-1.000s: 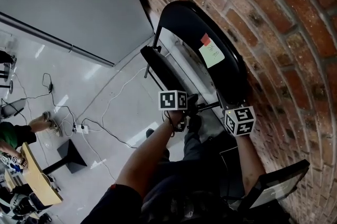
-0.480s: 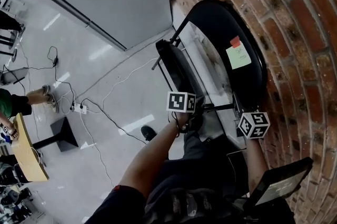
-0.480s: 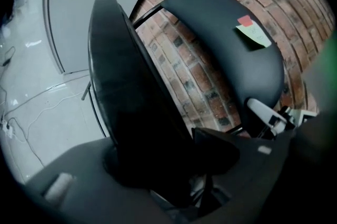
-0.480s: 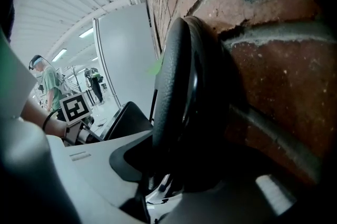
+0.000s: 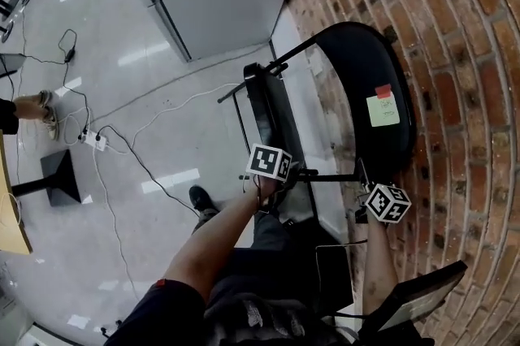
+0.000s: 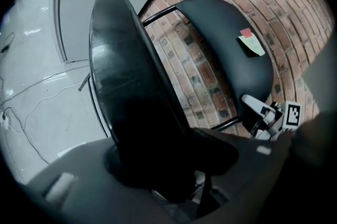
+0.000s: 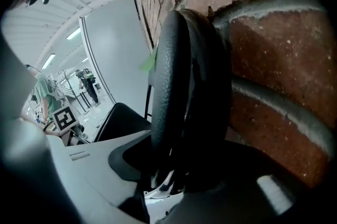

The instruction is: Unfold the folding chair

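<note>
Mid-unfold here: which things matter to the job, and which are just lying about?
Job: black folding chair; left gripper, jaws just closing on its seat; right gripper, clamped on its backrest.
Lying about: white power strip and cables on floor; black stand base; green sticky note.

Brick wall (image 5: 455,19), floor power strip (image 5: 92,140)

Glossy pale floor (image 5: 106,255) with folding chair (image 5: 370,64), trailing cables (image 5: 134,157), power strip (image 5: 92,141) and perhaps a stand base (image 5: 57,174)
</note>
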Motion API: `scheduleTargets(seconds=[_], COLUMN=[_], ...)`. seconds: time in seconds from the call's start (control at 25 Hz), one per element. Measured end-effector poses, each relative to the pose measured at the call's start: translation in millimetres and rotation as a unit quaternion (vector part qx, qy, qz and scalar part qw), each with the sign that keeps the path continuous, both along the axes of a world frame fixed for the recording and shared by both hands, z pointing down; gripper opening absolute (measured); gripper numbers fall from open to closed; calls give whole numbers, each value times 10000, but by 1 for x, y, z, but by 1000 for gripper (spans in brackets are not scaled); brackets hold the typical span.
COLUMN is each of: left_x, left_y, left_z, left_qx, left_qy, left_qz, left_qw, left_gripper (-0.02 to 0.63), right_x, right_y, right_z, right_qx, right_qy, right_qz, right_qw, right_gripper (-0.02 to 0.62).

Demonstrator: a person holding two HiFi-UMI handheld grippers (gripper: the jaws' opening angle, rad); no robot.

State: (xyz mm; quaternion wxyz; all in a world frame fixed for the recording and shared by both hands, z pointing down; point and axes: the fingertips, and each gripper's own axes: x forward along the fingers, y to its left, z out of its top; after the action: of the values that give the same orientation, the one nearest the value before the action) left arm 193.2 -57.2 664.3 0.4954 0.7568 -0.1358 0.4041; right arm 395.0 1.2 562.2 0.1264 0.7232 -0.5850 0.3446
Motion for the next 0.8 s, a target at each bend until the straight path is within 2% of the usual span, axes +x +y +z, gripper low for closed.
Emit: scheduleTargets(seconds=[0.32, 0.8], left_x=[-16, -60], left_y=[-2, -3], left_z=[3, 25], left_qx=[-100, -350], left_qy=[88, 64], left_qz=[28, -23], left_qw=[9999, 9994], left_gripper=[247, 245], right_x=[-3, -8], right_y=[-2, -1], right_z=[2, 19], right_qx=[-92, -165], right_qy=[-166, -343], right_qz=[61, 21], right_qw=[9998, 9993], right_gripper=[152, 155])
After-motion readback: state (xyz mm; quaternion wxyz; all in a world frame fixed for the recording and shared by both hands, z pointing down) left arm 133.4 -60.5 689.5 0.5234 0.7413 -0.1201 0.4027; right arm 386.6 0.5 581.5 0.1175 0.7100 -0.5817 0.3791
